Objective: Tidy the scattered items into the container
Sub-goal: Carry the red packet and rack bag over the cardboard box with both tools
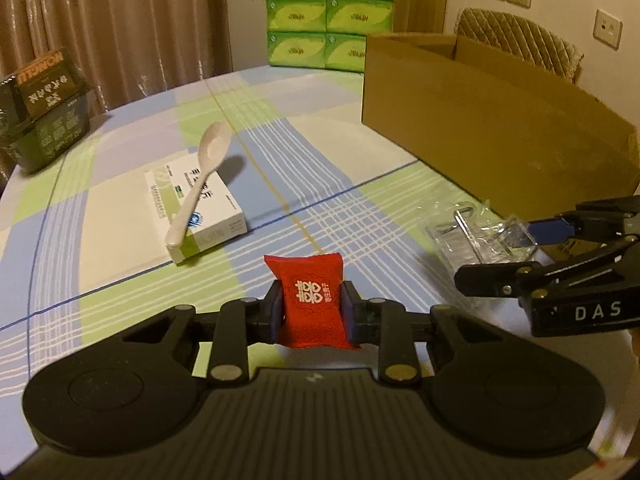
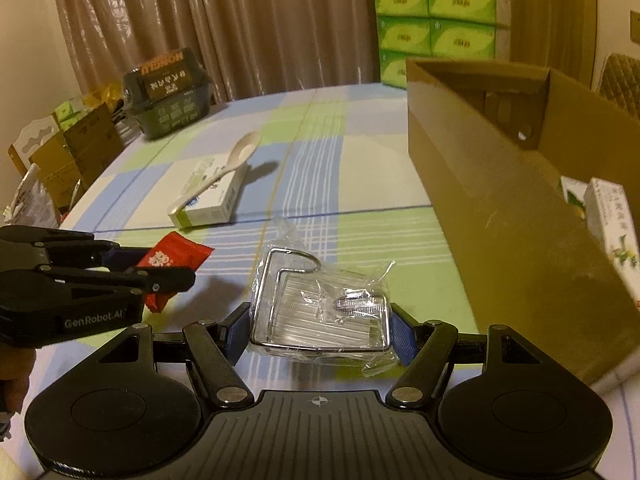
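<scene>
My left gripper (image 1: 310, 300) is shut on a red sachet (image 1: 310, 276) with white characters, held just above the checked tablecloth. From the right wrist view the same gripper (image 2: 160, 266) and sachet (image 2: 180, 252) show at the left. My right gripper (image 2: 319, 336) is shut on a chrome wire rack in clear wrap (image 2: 320, 304), with a blue pad against each side. The open cardboard box (image 2: 480, 200) stands right beside it and holds small cartons (image 2: 608, 224). A pale spoon (image 1: 204, 176) lies across a white medicine box (image 1: 208, 216) mid-table.
A dark green noodle bowl pack (image 1: 44, 120) sits at the table's far left edge. Green tissue packs (image 1: 328, 12) are stacked behind the table, and a quilted chair (image 1: 520, 40) stands behind the cardboard box. Cartons (image 2: 72, 152) sit on the floor left of the table.
</scene>
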